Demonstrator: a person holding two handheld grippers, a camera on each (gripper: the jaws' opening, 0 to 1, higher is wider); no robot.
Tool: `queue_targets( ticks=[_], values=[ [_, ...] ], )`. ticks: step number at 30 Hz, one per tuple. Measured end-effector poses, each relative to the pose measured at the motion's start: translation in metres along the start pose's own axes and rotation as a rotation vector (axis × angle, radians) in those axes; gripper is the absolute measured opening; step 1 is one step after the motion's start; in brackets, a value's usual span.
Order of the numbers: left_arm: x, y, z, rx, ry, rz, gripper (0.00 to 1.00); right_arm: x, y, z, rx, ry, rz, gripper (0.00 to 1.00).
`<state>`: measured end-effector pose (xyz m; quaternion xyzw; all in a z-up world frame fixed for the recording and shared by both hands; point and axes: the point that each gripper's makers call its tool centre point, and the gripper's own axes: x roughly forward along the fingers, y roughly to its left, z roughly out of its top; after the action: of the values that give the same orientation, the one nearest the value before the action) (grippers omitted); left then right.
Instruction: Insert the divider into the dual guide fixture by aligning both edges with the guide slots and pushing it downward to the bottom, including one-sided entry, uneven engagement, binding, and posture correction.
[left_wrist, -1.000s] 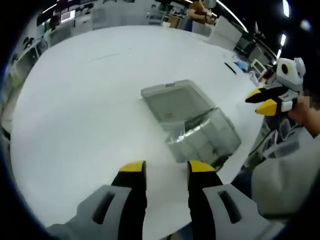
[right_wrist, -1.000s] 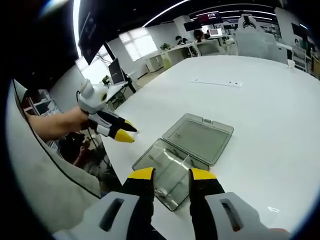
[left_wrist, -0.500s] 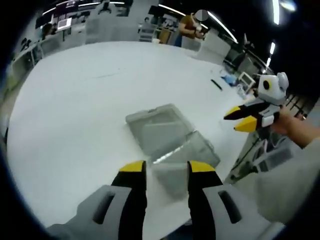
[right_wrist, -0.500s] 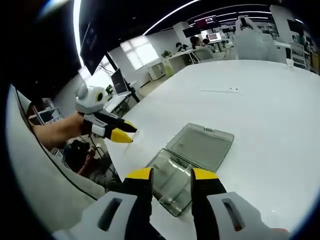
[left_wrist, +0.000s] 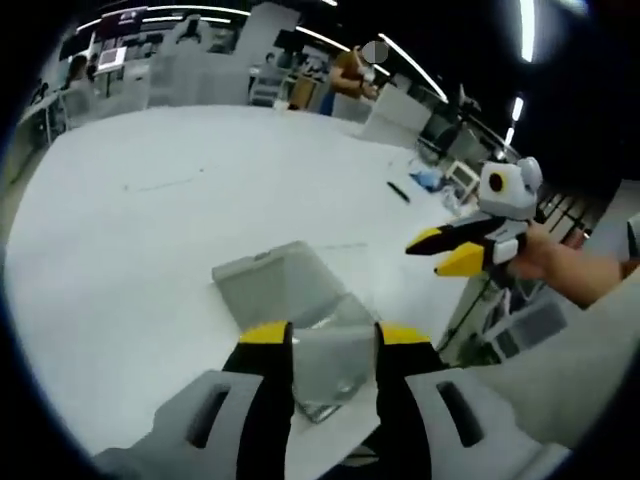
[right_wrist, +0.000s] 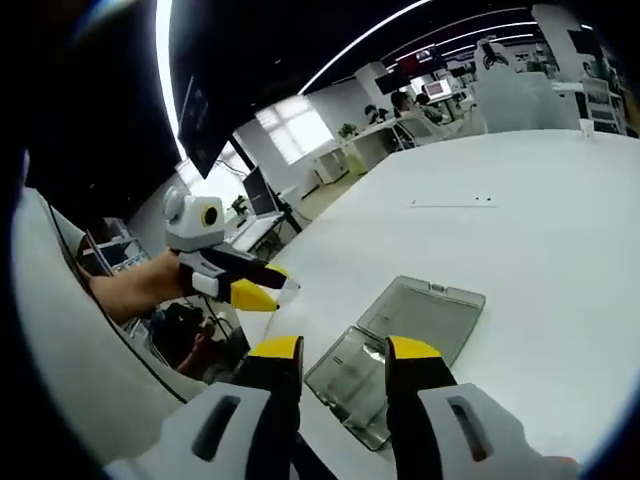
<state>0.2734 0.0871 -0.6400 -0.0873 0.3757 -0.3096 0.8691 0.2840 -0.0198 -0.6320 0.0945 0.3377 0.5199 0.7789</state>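
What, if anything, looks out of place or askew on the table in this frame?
Nothing looks spilled or damaged. The clear plastic case lies flat with its lid swung open, near the table edge. Left gripper and right gripper both hover open and hold nothing.

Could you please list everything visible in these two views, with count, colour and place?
Clear plastic case: one, grey-tinted transparent, lying open on the table near its edge, lid flat beside the base.
Table: one, white, large.
Thin dark item: one, on the far part of the table; too small to identify.
Desks, monitors and chairs: several, in the background office.
Left gripper: one, yellow-tipped black jaws apart, above the case.
Right gripper: one, same colours, jaws apart, above the case.
Person's hand: holding the right gripper.
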Motion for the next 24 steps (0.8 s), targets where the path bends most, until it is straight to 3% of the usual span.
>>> queue_targets(
  ticks=[14, 24],
  values=[
    [-0.006, -0.026, 0.017, 0.028, -0.041, -0.065, 0.28, -0.006, 0.023, 0.031, 0.046, -0.099, 0.118, 0.32],
    [-0.007, -0.038, 0.025, 0.009, -0.073, -0.122, 0.28, -0.007, 0.038, 0.039, 0.046, -0.114, 0.176, 0.34]
  ],
)
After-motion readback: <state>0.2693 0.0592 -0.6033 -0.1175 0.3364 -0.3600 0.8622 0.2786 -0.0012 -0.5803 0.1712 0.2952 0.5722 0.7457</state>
